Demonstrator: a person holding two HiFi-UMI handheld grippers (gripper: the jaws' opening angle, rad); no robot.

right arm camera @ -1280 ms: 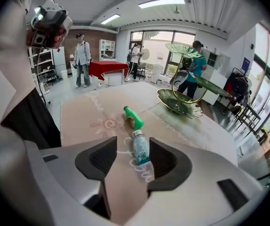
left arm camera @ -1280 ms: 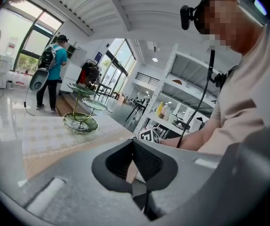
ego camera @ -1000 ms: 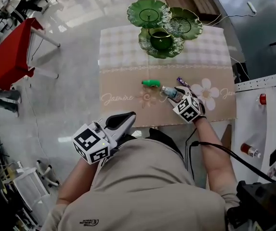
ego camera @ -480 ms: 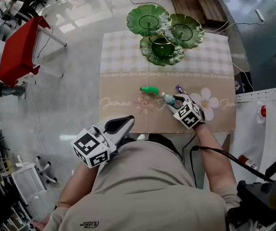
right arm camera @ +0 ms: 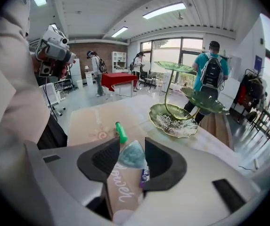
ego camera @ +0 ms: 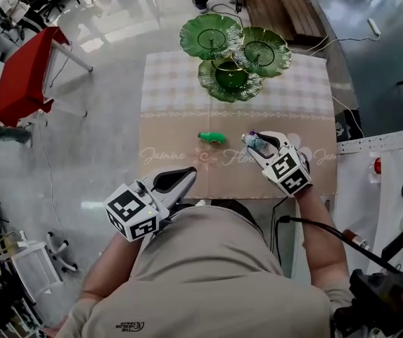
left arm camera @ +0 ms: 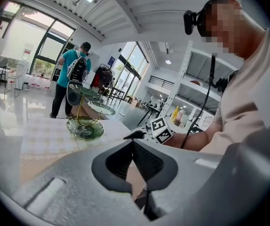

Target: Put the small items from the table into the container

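Note:
My right gripper (ego camera: pixel 257 141) (right arm camera: pixel 132 146) hangs above the beige tablecloth (ego camera: pixel 173 122), and its jaws are closing with a small blue-grey packet (ego camera: pixel 259 146) (right arm camera: pixel 131 157) gripped between them, lifted off the cloth. A purple wrapper (right arm camera: pixel 145 175) (ego camera: pixel 251 134) shows just beside the right jaw. A green item (ego camera: pixel 212 137) (right arm camera: pixel 120 132) lies on the cloth to the left of that gripper. The tiered green dish stand (ego camera: pixel 230 80) (right arm camera: pixel 175 122) (left arm camera: pixel 84 128) rises at the far end. My left gripper (ego camera: pixel 177 181) (left arm camera: pixel 134 144) is shut and empty, held near my body at the table's front edge.
A red table (ego camera: pixel 18 76) stands on the floor far left. White equipment (ego camera: pixel 387 162) runs along the table's right side, with a cable (ego camera: pixel 328 225) trailing from my right arm. A person in a teal shirt (right arm camera: pixel 212 74) stands behind the stand.
My right gripper has come up off the cloth with the blue-grey packet between its jaws and drifted a little right. The left gripper has stayed where it was.

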